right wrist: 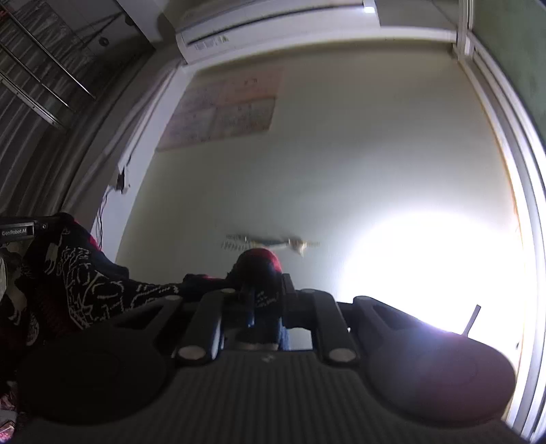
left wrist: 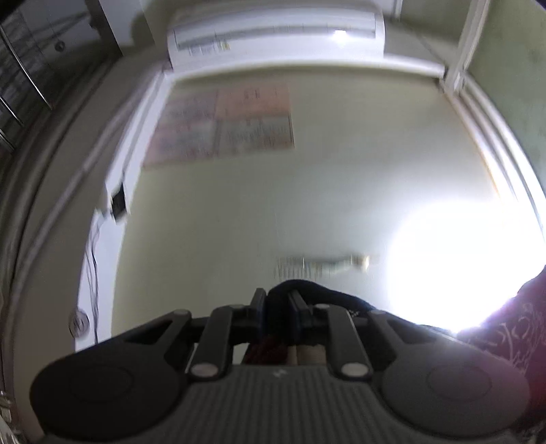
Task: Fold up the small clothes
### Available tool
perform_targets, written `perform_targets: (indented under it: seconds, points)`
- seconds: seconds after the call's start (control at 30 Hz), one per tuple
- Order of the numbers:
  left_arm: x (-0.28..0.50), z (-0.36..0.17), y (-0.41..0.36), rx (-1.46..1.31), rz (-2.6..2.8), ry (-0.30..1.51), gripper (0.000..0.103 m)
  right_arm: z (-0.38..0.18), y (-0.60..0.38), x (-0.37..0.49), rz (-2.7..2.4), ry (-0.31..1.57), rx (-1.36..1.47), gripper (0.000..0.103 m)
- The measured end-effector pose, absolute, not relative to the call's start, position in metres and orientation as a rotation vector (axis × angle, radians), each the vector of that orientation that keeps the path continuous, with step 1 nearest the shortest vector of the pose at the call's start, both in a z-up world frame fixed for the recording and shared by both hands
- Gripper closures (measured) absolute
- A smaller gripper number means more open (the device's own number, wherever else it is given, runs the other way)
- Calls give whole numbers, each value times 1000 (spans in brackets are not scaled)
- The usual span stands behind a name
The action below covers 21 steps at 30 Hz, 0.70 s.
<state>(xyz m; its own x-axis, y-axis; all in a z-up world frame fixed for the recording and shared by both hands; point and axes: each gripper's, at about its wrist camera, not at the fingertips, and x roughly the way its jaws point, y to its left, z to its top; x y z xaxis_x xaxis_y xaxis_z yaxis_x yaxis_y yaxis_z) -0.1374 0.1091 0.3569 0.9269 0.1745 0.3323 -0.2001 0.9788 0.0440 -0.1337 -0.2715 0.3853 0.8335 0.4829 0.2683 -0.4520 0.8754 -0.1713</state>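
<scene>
Both grippers point up at the wall and ceiling. My left gripper (left wrist: 278, 300) is shut on a fold of a dark navy and red garment (left wrist: 297, 288), which bunches between the fingers and trails off right, where its patterned red part (left wrist: 525, 328) shows. My right gripper (right wrist: 264, 290) is shut on the same dark garment with red cloth (right wrist: 261, 263) bulging above the fingers. The white-patterned navy cloth (right wrist: 85, 283) stretches left from it toward the other gripper's body (right wrist: 17, 230).
A pale green wall with a poster (left wrist: 221, 126), a white air conditioner (left wrist: 276, 32) above, a wall hook rail (right wrist: 269, 242), cables and a socket (left wrist: 117, 201) at left, and a bright window glare (right wrist: 426, 269) at right.
</scene>
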Motion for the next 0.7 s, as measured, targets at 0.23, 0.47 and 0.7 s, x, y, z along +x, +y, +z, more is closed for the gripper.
perform_targets:
  seconds: [0.23, 0.47, 0.7]
  points:
    - [30, 267, 110, 69, 273, 54, 81, 294, -224, 31, 464, 68, -73, 81]
    - [139, 89, 144, 49, 314, 625, 82, 133, -234, 156, 332, 467, 92, 58]
    - [49, 50, 165, -38, 109, 675, 60, 28, -272, 78, 361, 674, 215, 58]
